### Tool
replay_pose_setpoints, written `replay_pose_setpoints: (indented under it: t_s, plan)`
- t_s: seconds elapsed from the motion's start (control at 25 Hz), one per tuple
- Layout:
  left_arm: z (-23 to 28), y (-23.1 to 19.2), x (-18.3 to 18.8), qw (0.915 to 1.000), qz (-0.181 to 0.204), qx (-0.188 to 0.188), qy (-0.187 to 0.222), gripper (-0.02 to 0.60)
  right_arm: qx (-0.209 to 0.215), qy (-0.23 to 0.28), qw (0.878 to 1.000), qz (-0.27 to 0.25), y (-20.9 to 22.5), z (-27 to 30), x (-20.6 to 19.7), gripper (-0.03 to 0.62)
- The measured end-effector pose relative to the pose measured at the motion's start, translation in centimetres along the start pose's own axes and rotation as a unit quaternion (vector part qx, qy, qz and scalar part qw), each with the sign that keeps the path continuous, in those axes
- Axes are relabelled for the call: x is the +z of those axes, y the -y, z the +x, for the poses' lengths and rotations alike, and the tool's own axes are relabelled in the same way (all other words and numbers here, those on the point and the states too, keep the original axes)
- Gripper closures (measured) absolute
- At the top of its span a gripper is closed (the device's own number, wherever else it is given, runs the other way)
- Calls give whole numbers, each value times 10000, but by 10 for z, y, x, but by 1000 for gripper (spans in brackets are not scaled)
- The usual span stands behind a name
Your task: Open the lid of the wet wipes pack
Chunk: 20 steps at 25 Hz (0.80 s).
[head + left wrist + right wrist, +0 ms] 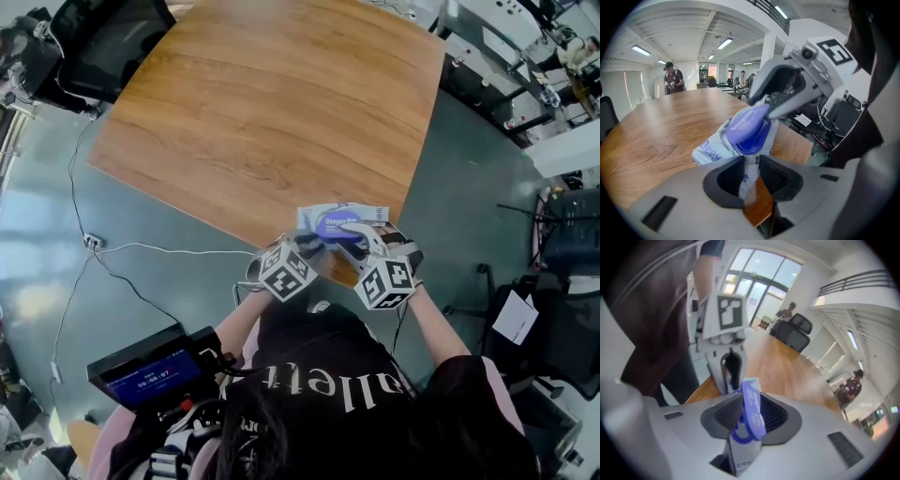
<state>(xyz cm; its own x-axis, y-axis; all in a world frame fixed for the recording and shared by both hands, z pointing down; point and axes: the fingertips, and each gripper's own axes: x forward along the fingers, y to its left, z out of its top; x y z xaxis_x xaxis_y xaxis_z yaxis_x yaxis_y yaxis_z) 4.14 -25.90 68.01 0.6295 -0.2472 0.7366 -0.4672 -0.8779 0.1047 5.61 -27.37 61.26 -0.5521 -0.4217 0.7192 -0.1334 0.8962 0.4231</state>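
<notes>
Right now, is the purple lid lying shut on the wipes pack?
No, the purple lid stands tilted up off the pack, pinched by the right gripper.

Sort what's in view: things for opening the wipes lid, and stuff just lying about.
Job: wet wipes pack; its purple lid; left gripper, clamped on the pack's edge; right gripper, clamped on the lid.
Lying about: wooden table; white cable; black chair.
</notes>
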Motion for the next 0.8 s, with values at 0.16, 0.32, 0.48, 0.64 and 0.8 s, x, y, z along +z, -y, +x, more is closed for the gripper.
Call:
replay_pose_setpoints:
  t_s: [0.16, 0.32, 0.48, 0.64, 0.8]
  plan:
    - [-2, -2, -1, 10000, -19, -4, -7, 477, -600, 279, 9956, 666, 61, -8, 10, 480]
    - [0, -1, -1, 10000, -59, -28, -12, 479, -675, 200, 9937, 874, 96, 13, 4, 480]
    - [3, -2, -1, 10000, -56, -16, 3, 479, -677, -68, 9905, 1198, 117, 39, -12, 480]
    - [4, -3, -1, 10000, -81, -33, -5, 479, -552, -403, 9865, 1488, 121, 63, -33, 480]
    - [4, -3, 0, 9999, -99, -52, -6, 478, -475, -599, 9784, 1922, 118, 75, -47, 480]
